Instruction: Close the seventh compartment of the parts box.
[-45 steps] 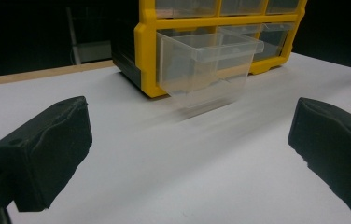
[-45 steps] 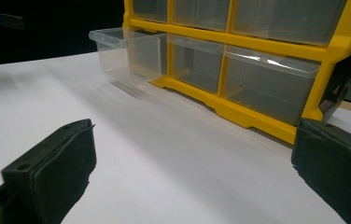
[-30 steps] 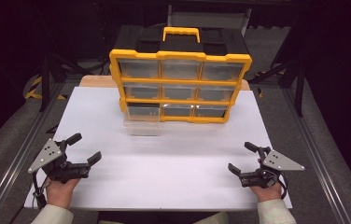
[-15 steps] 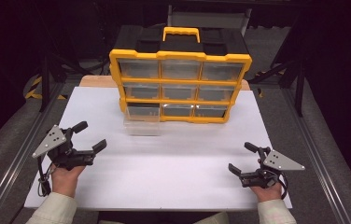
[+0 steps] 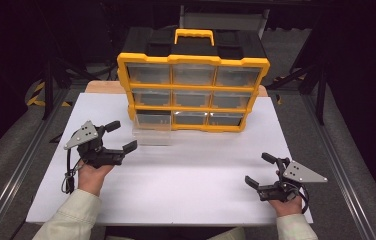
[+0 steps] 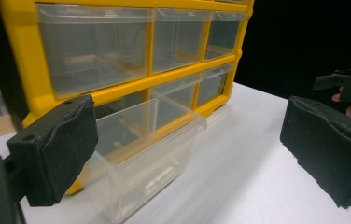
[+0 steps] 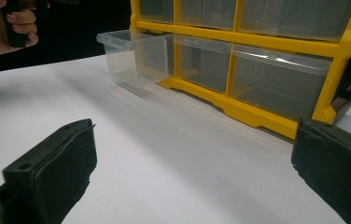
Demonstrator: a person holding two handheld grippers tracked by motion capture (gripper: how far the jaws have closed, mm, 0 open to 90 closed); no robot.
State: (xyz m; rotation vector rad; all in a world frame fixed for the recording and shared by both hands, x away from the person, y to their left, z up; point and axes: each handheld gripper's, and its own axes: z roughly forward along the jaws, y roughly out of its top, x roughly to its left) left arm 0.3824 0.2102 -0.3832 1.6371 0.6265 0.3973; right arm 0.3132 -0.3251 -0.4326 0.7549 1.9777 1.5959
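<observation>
Now the left gripper (image 5: 118, 136), jaws wide and empty, should square up to the protruding clear drawer (image 5: 152, 131) before pushing it in.

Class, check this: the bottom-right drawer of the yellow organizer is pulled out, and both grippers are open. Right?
Not quite. The pulled-out drawer is the bottom-left one of the yellow organizer, as the high view shows. The left gripper and right gripper are indeed open.
</observation>
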